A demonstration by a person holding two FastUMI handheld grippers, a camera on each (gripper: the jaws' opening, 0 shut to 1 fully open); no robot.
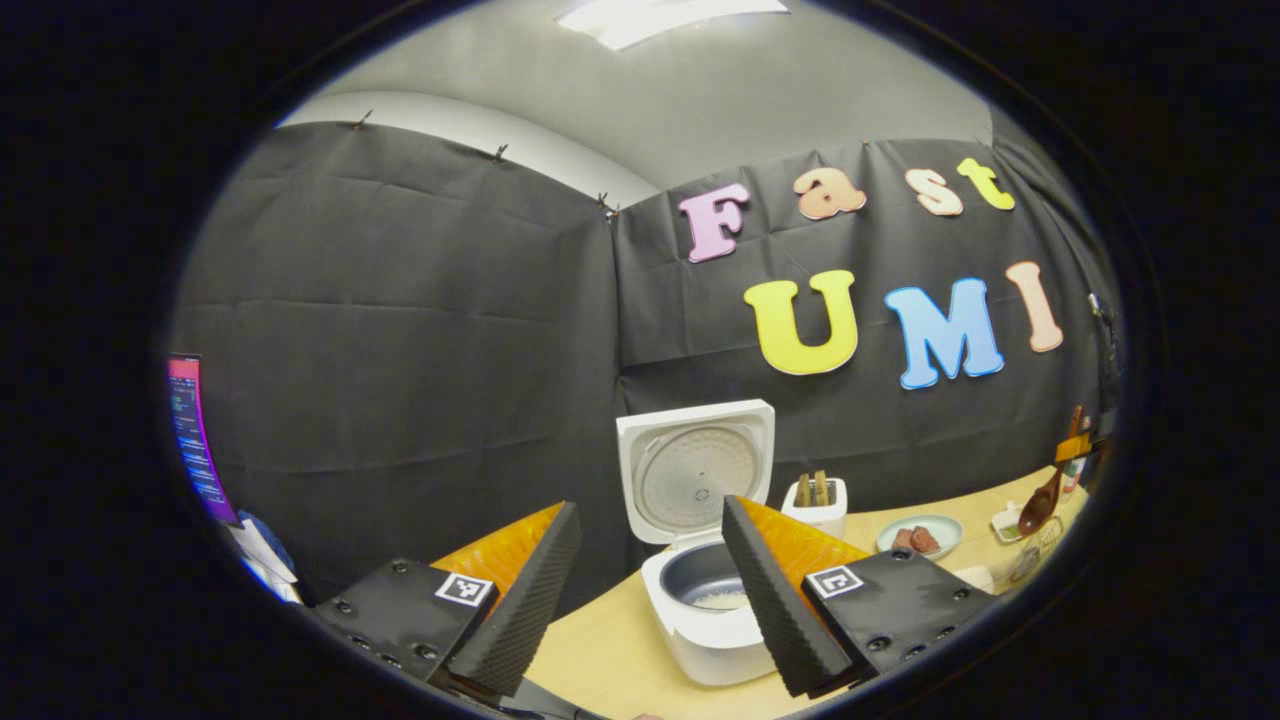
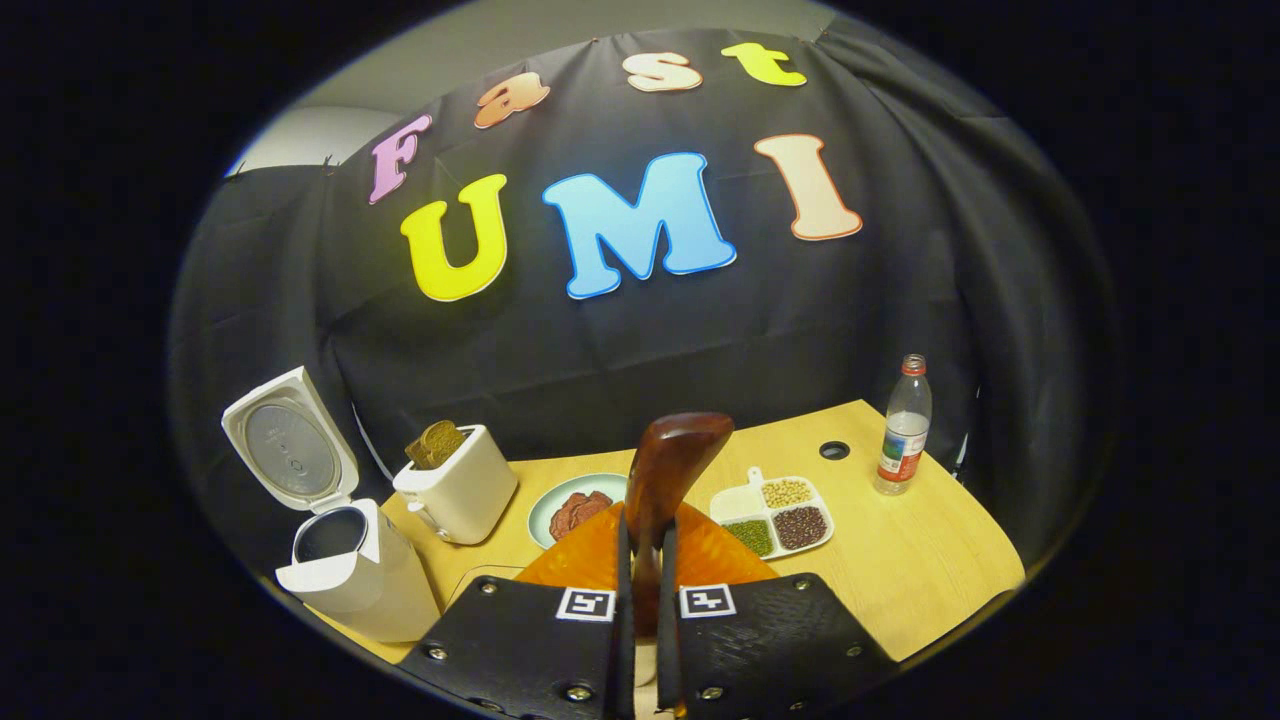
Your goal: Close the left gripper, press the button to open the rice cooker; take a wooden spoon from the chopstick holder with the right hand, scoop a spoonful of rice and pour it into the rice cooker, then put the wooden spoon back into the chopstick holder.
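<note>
The white rice cooker (image 1: 705,630) stands open on the table, lid (image 1: 695,470) upright, with a little white rice in its grey pot (image 1: 705,585). My left gripper (image 1: 650,510) is open in front of it, holding nothing, its fingers on either side of the cooker. In the right gripper view the cooker (image 2: 350,580) is at the far left, lid (image 2: 290,445) raised. My right gripper (image 2: 645,560) is shut on the handle of the dark wooden spoon (image 2: 675,450), whose bowl stands upright above the fingers. In the left gripper view the spoon (image 1: 1040,505) appears at the far right.
A white toaster (image 2: 455,490) with bread slices stands beside the cooker. A plate of brown pieces (image 2: 575,510), a divided dish of beans and grains (image 2: 780,515) and a water bottle (image 2: 903,425) sit on the wooden table (image 2: 930,570). A lit monitor (image 1: 190,440) is at far left.
</note>
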